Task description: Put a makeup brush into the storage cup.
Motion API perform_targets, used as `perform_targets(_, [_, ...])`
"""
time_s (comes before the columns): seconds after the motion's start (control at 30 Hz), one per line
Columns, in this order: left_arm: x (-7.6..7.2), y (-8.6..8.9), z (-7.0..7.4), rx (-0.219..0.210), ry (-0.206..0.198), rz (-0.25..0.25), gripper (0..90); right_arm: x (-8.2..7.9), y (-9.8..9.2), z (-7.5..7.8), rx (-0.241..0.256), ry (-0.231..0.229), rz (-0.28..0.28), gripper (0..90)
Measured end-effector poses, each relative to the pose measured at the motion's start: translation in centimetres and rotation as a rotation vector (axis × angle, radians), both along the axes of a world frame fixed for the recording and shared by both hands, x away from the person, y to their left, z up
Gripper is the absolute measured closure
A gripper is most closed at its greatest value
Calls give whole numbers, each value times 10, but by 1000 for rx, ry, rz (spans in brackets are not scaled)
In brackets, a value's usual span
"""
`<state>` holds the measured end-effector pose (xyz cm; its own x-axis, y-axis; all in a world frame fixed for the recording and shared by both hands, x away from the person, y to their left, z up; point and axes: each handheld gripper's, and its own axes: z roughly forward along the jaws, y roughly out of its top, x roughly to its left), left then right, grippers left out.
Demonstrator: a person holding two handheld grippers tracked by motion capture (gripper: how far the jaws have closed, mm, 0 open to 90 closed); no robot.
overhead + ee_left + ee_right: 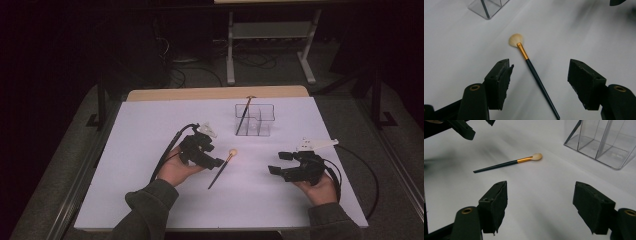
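Observation:
A makeup brush (220,170) with a dark handle, gold ferrule and pale bristles lies flat on the white table mat (150,130). My left gripper (214,154) is open just left of it. In the left gripper view the brush (535,73) lies between the open jaws of the gripper (540,66), on the mat below them. My right gripper (278,163) is open and empty, off to the right. In its own view the right gripper (542,187) faces the brush (506,164), which lies farther off.
A clear acrylic organizer (260,127) with several compartments stands at the back centre of the mat, and a second brush (242,119) leans in its left compartment. The organizer (599,141) is close to the right gripper's right side. Table frames stand beyond the mat.

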<state>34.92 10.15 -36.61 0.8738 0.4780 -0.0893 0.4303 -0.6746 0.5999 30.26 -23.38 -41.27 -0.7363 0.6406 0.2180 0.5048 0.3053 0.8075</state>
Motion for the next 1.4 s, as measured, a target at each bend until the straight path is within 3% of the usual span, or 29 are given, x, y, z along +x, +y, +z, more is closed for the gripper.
perform_targets(0.7, [15,-19,-13,63,47,37,424,0,-1,0,-3,-6,-1,264])
perform_targets(1.4, [21,-33,-29,122,106,65,519,0,-1,-1,-3,-2,0,262])
